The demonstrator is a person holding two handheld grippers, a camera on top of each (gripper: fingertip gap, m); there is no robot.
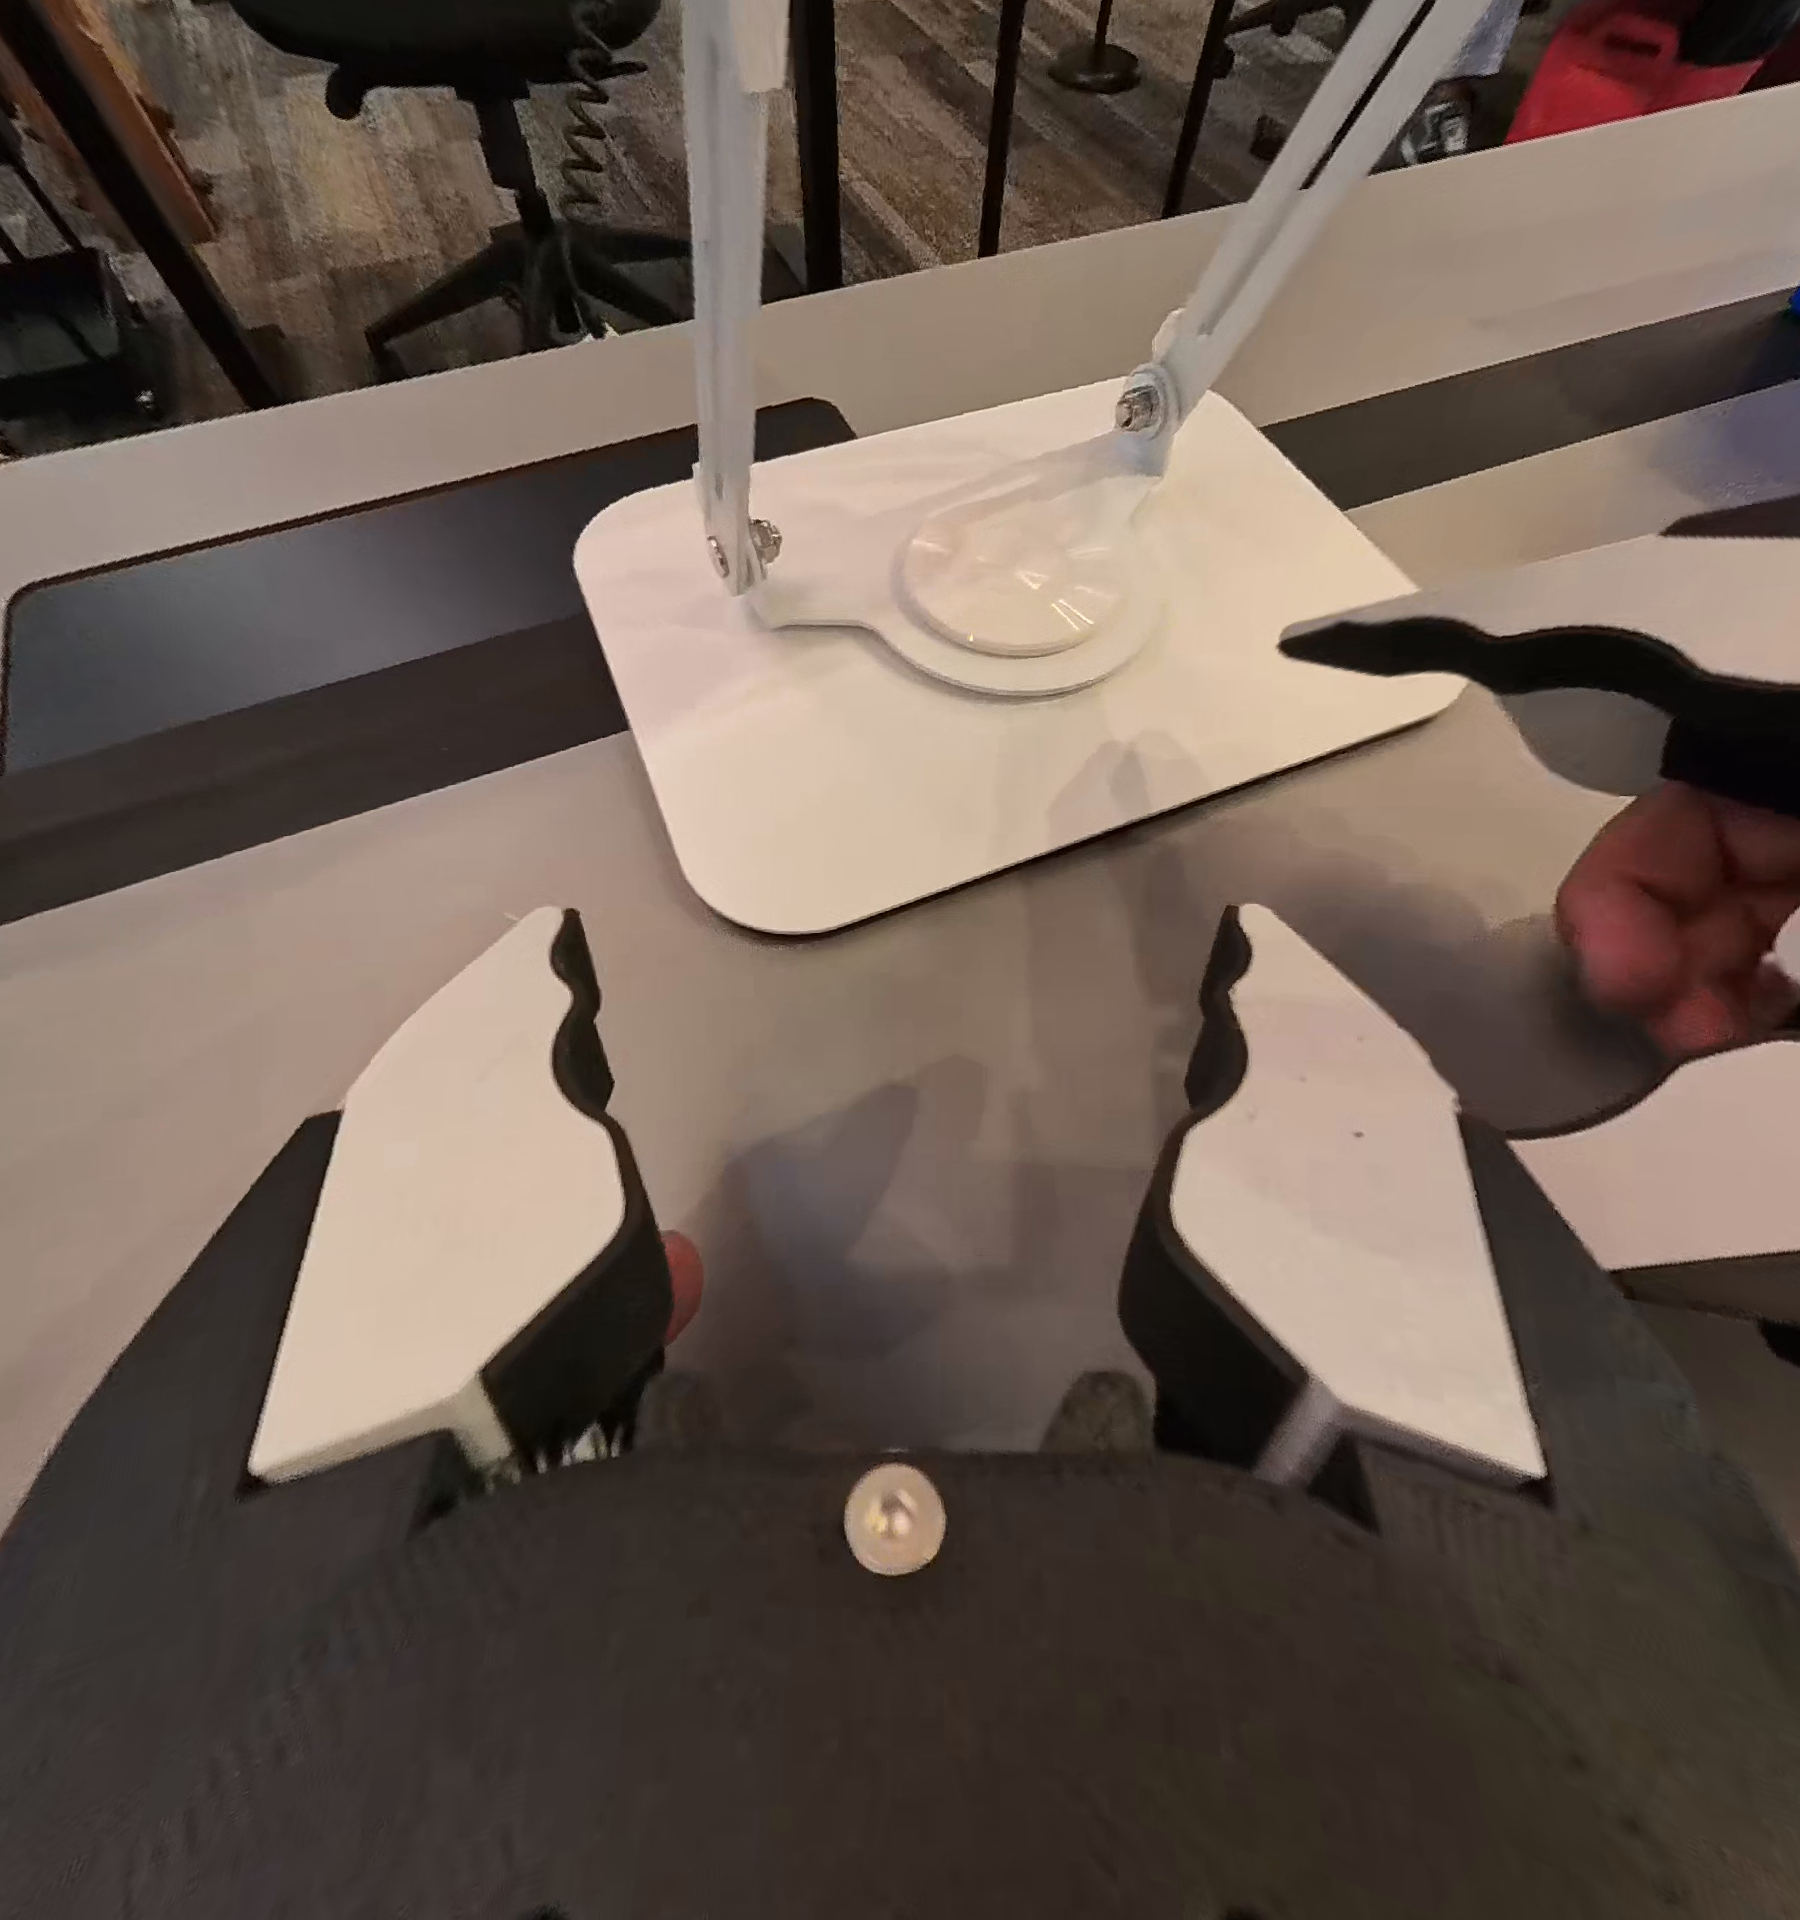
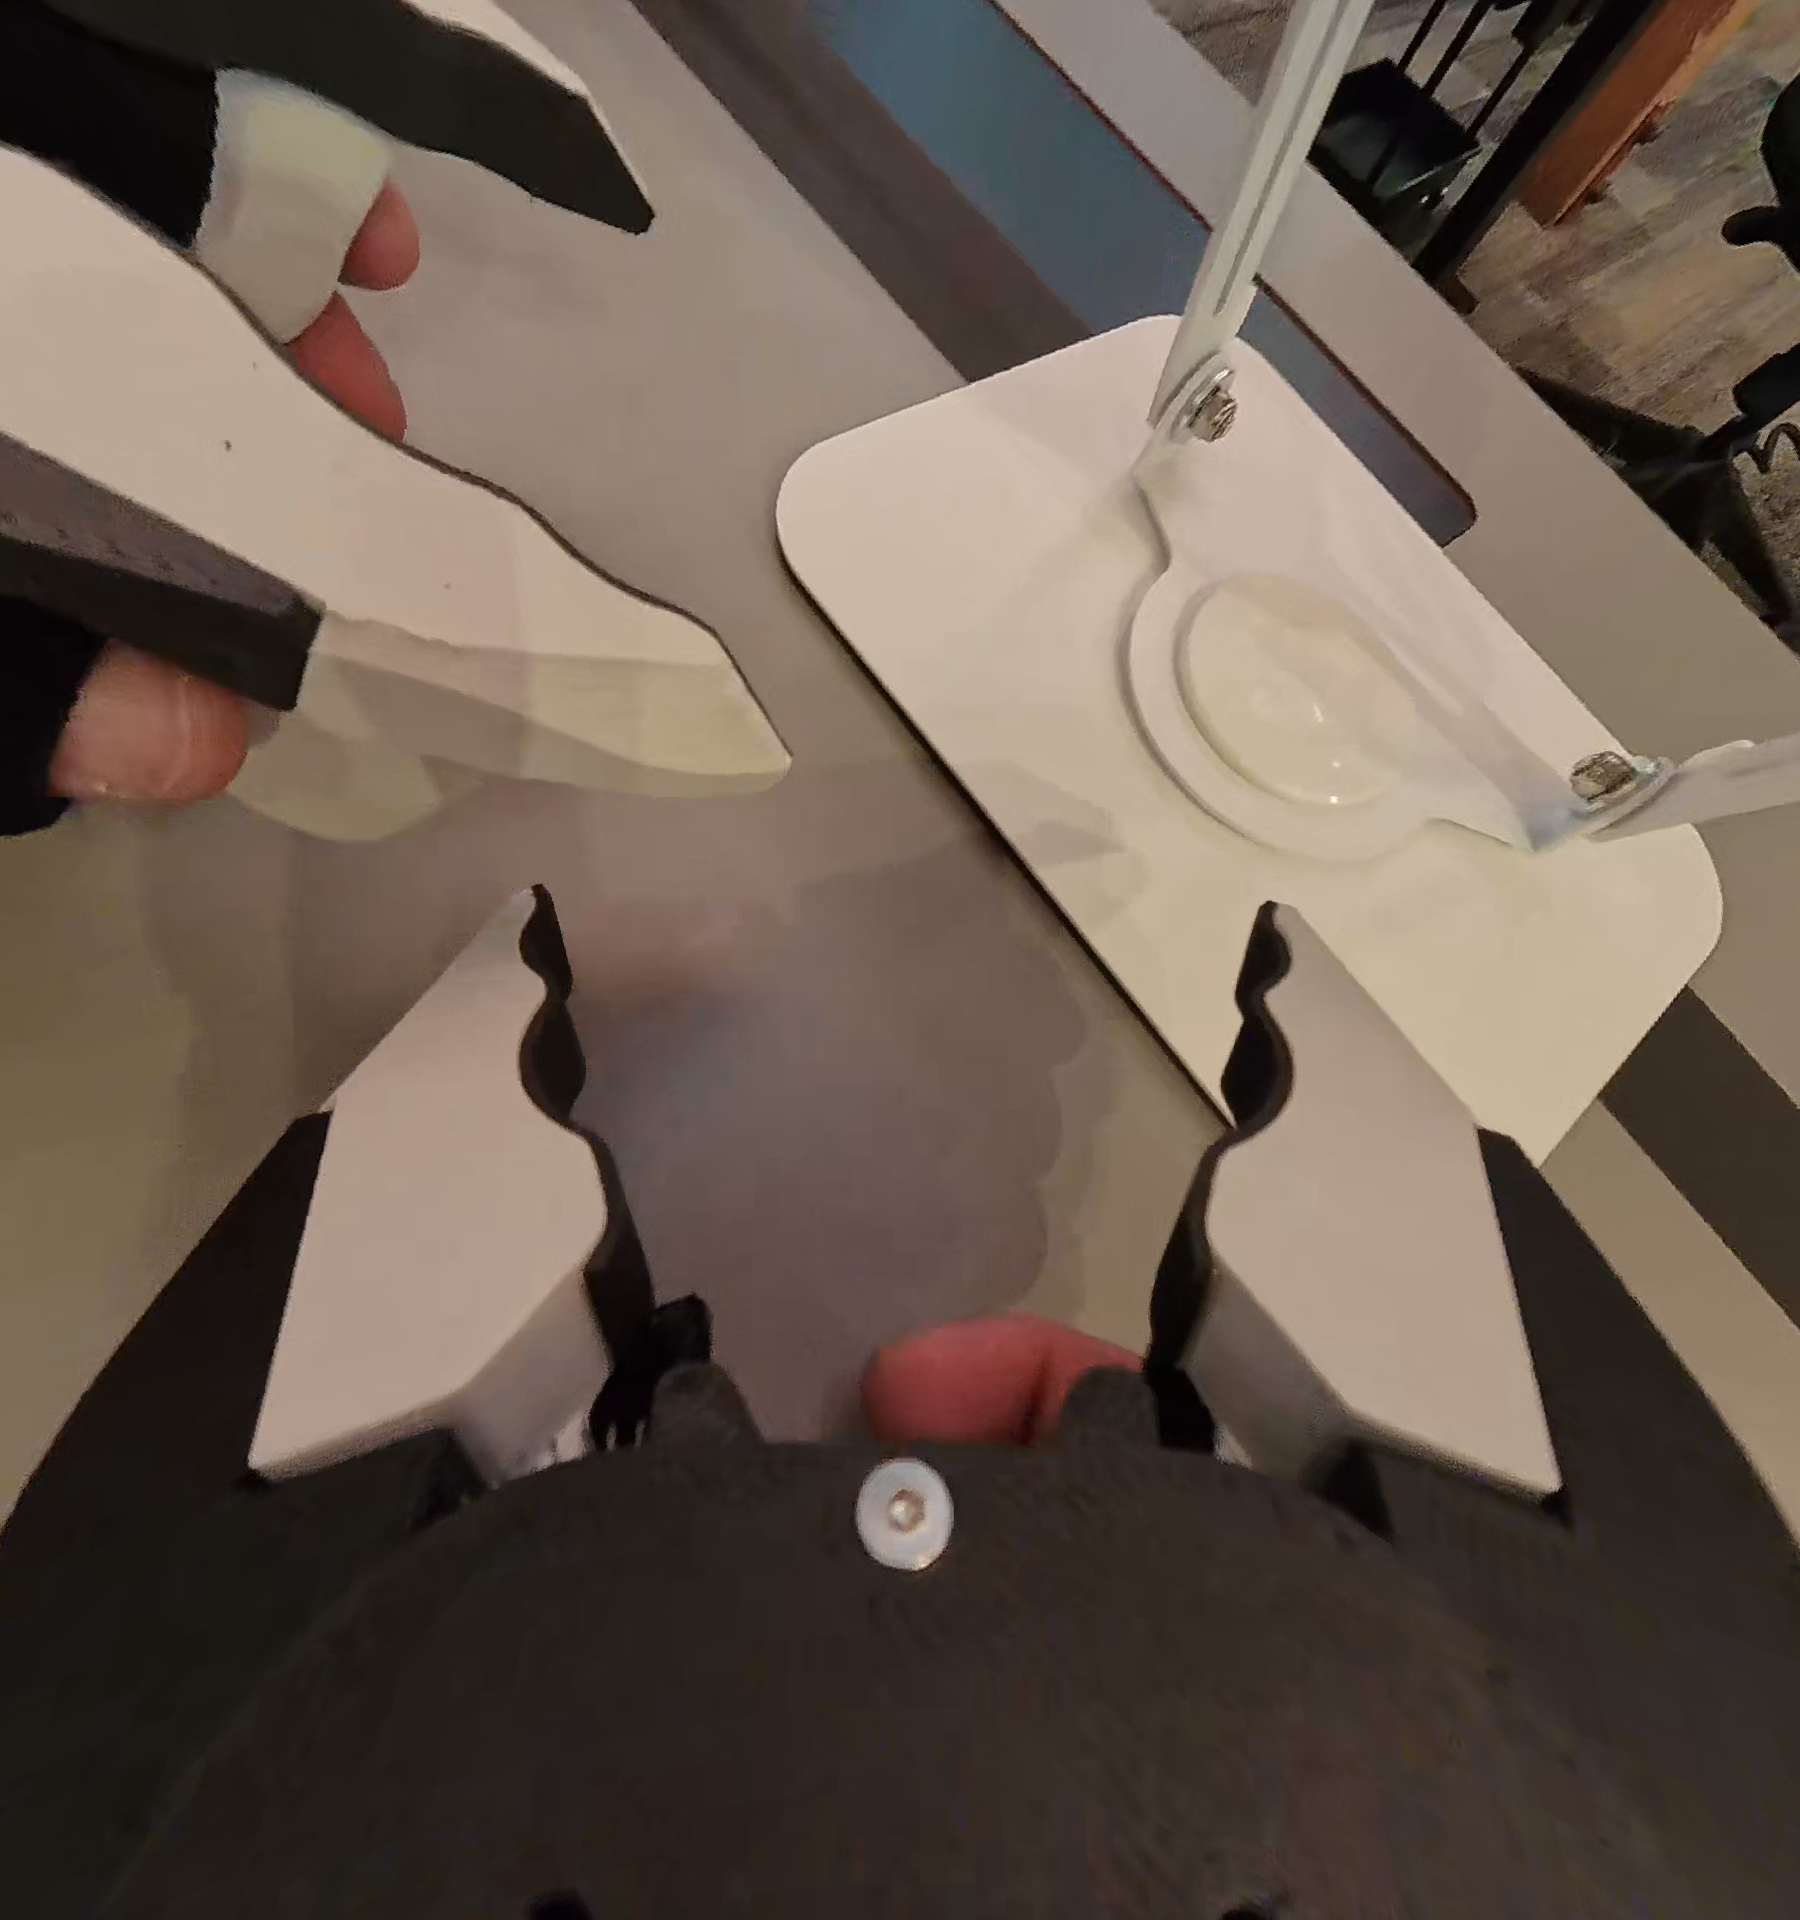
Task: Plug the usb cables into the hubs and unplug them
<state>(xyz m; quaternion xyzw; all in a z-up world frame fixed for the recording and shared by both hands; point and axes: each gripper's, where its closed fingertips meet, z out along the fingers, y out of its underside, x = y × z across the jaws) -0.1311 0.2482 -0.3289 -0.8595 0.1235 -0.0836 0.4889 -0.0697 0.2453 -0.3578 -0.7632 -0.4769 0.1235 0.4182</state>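
Note:
No USB cable or hub shows in either view. My left gripper (image 1: 901,920) is open and empty, its white fingers with black wavy pads spread wide over the bare grey table (image 1: 252,1039). My right gripper (image 2: 901,914) is also open and empty over the same table (image 2: 200,987). The right gripper also shows at the right edge of the left wrist view (image 1: 1561,675), held by a hand. The left gripper shows at the upper left of the right wrist view (image 2: 522,644), held by a hand in a black fingerless glove.
A white rectangular stand base (image 1: 875,790) with a round hub and two slanted white arms stands just beyond both grippers; it also shows in the right wrist view (image 2: 979,582). A dark recessed strip (image 1: 252,623) runs along the table's far side. Chairs stand on the floor beyond.

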